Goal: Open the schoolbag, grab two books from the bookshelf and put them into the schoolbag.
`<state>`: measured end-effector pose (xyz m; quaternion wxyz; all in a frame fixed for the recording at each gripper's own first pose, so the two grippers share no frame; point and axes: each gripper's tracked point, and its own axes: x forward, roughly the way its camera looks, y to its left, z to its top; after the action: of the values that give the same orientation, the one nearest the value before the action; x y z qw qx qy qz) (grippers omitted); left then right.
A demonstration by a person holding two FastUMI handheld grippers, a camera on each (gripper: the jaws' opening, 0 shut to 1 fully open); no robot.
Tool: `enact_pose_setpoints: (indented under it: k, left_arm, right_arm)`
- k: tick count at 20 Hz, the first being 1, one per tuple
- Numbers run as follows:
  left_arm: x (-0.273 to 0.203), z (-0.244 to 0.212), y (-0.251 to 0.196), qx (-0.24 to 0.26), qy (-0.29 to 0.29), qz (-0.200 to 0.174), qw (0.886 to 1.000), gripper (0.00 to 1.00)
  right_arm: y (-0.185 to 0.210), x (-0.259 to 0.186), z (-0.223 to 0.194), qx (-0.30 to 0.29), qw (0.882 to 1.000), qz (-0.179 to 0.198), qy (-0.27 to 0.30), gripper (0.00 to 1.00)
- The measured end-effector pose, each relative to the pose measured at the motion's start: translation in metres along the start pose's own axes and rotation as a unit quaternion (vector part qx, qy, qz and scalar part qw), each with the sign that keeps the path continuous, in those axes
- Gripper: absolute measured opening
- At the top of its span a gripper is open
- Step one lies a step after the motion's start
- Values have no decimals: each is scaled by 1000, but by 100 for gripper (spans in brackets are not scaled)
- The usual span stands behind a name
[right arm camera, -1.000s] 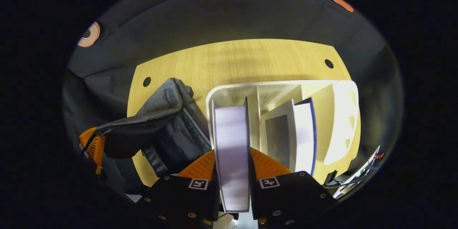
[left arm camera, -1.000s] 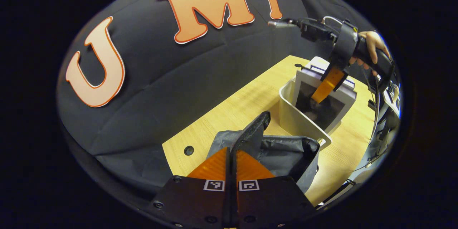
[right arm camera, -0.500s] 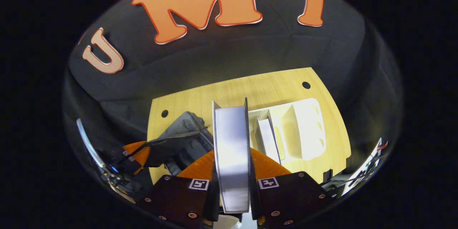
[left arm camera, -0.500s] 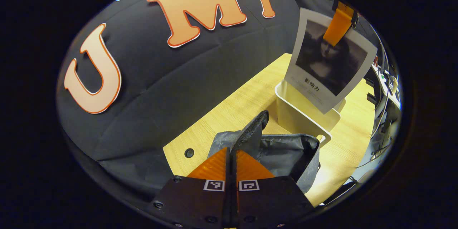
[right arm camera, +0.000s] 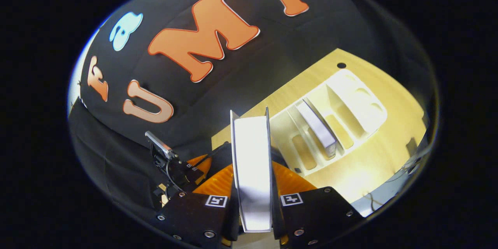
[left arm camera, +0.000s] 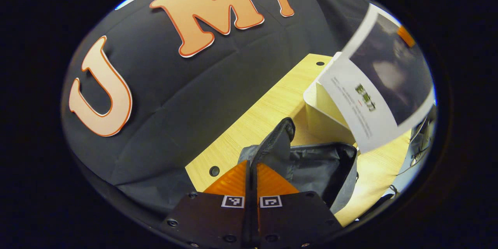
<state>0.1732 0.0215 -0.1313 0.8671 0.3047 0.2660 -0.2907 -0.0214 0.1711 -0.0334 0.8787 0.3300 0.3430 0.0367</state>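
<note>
Right gripper [right arm camera: 252, 171] clamps book [right arm camera: 252, 163] edge-on above schoolbag's [left arm camera: 315, 167] open mouth near tabletop [left arm camera: 268, 105] corner, beside bookshelf [right arm camera: 350, 105]; left gripper [left arm camera: 252, 175] pinches the flap.

— Where's the bag [left arm camera: 311, 167]?
— On the worktop [left arm camera: 256, 116], near its front edge, just before the rack [left arm camera: 323, 111]. The left gripper [left arm camera: 252, 163] pinches the bag's flap [left arm camera: 274, 144].
— And the rack?
— Farther back on the worktop, toward the rear corner with the hole [right arm camera: 341, 65]. One book [right arm camera: 317, 126] stands in a middle slot of it.
— The other book [right arm camera: 252, 167]?
— Between the right gripper's [right arm camera: 253, 175] fingers, in the air above the bag and rack, off the worktop.
</note>
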Motion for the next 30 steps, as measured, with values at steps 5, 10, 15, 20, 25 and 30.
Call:
enact_pose_setpoints:
  k: [5,10,15,20,25,30]
  left_arm:
    - [-4,8,2,2,-7,-7,1000,1]
    - [-11,13,-2,15,-13,-15,1000,0]
    - [-20,19,-6,23,-20,-19,999,0]
    - [-21,22,-10,33,-20,-22,999,0]
    - [-26,21,-13,46,-19,-21,999,1]
    - [-24,20,-23,62,-17,-28,998,0]
  right_arm:
    - [-20,29,-55,116,992,50,-17,35]
    - [-41,83,-92,187,981,48,-20,35]
    - [-35,137,-120,212,976,43,-16,35]
    - [-13,185,-128,227,972,52,-10,35]
    - [-7,217,-125,237,970,44,-19,35]
    - [1,241,-128,241,969,41,-36,25]
